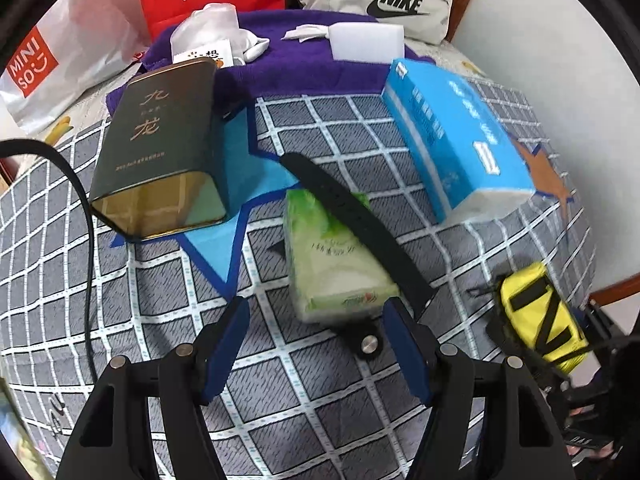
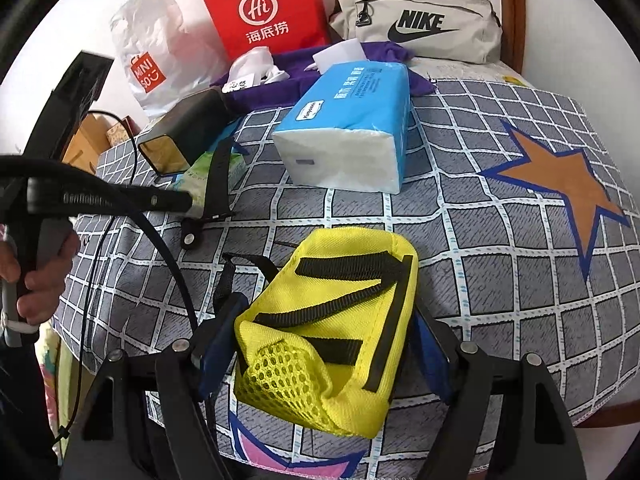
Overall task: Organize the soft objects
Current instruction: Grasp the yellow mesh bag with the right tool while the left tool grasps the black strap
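Observation:
A yellow pouch [image 2: 332, 328] with black straps sits between the blue pads of my right gripper [image 2: 324, 344], which is shut on it near the bed's front edge; it also shows in the left wrist view [image 1: 540, 320]. My left gripper [image 1: 316, 344] is open and empty, just in front of a green tissue pack [image 1: 332, 256] with a black watch strap [image 1: 352, 224] lying across it. A blue tissue pack [image 1: 456, 136] lies to the right; it also shows in the right wrist view [image 2: 352, 120].
A dark tin box [image 1: 160, 152] lies left of the green pack. A purple cloth [image 1: 288, 60] at the back holds a white sponge [image 1: 368, 40] and plastic bags. A red bag [image 2: 264, 8], Miniso bag [image 2: 160, 60] and Nike bag [image 2: 420, 20] line the wall.

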Available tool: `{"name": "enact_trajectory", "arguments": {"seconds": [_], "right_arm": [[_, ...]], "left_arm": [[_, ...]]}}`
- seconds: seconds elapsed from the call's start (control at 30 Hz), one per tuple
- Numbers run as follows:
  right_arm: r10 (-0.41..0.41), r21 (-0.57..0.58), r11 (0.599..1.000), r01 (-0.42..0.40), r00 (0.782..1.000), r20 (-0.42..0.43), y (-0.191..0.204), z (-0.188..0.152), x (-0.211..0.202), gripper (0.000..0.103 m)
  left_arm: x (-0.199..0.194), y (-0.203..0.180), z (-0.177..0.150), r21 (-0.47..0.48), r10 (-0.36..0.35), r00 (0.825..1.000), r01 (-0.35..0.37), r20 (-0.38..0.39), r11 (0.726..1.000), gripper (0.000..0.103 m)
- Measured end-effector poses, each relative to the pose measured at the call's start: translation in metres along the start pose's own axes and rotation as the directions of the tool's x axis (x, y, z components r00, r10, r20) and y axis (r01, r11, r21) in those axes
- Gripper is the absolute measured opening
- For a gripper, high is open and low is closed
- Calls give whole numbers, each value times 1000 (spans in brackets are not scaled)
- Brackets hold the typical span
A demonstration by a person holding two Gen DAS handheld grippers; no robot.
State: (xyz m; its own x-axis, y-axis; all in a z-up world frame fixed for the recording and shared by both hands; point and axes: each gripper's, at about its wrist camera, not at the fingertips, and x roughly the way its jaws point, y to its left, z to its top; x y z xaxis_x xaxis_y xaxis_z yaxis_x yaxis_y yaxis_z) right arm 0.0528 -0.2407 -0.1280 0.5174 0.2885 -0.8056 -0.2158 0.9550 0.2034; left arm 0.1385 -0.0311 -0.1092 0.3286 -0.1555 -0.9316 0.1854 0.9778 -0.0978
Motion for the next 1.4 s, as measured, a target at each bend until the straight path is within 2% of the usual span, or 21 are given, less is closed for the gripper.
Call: {"name": "enact_trajectory", "arguments": {"seconds": [0.13, 0.37, 0.43, 0.53, 0.67, 0.8, 0.87, 0.93, 0.97, 1.03, 1.23, 1.3, 1.37, 1.4], "right_arm": [[6, 1, 1000, -6, 1000, -4, 1, 1, 3, 78], [6, 6, 1000, -6, 1000, -12, -1, 0, 1, 78], [-4, 9, 1000, 4, 1000, -6, -4, -1, -1, 78], [-6, 12, 1000, 6, 1000, -2, -8, -1, -6, 78], [-11, 22, 1000, 11, 1000, 16, -16, -1, -13, 78], [4, 27, 1000, -4, 1000, 20, -20, -1, -14, 78], [10, 30, 999, -11, 1000, 20, -21, -1, -13, 78], [15, 32, 999, -16, 1000, 20, -22, -1, -12, 78], [18, 33, 999, -19, 1000, 21, -23, -1, -12, 78], [21, 34, 999, -22, 999, 25, -23, -1, -12, 78], [15, 21, 1000, -16, 999, 33, -21, 1, -12, 78], [18, 21, 1000, -19, 999, 29, -21, 2, -11, 78], [23, 20, 1000, -24, 999, 28, -20, 3, -11, 78], [23, 19, 1000, -24, 999, 28, -20, 3, -11, 78]], "left_arm": [[-1, -8, 0, 11, -25, 1000, 25, -1, 1000, 67], [-20, -24, 19, -15, -79, 995, 80, 62, 997, 67], [-17, -28, 29, -42, -79, 994, 82, 80, 996, 67], [-4, -35, 37, -54, -74, 996, 77, 58, 996, 67], [16, -41, 39, -58, -20, 1000, 21, 22, 998, 49], [23, -45, 40, -45, 15, 999, -14, 28, 999, 47], [23, -44, 41, -51, 26, 999, -24, 31, 998, 39], [22, -42, 41, -54, 27, 999, -26, 31, 998, 34], [21, -40, 40, -56, 19, 999, -17, 35, 998, 24], [20, -38, 38, -57, -9, 1000, 10, 25, 998, 17], [22, -40, 40, -59, 3, 1000, -3, 8, 998, 18], [24, -42, 43, -62, 9, 1000, -9, -3, 998, 25], [27, -47, 47, -61, 15, 1000, -15, -4, 998, 46], [29, -50, 49, -52, 28, 1000, -28, -2, 998, 50]]}}
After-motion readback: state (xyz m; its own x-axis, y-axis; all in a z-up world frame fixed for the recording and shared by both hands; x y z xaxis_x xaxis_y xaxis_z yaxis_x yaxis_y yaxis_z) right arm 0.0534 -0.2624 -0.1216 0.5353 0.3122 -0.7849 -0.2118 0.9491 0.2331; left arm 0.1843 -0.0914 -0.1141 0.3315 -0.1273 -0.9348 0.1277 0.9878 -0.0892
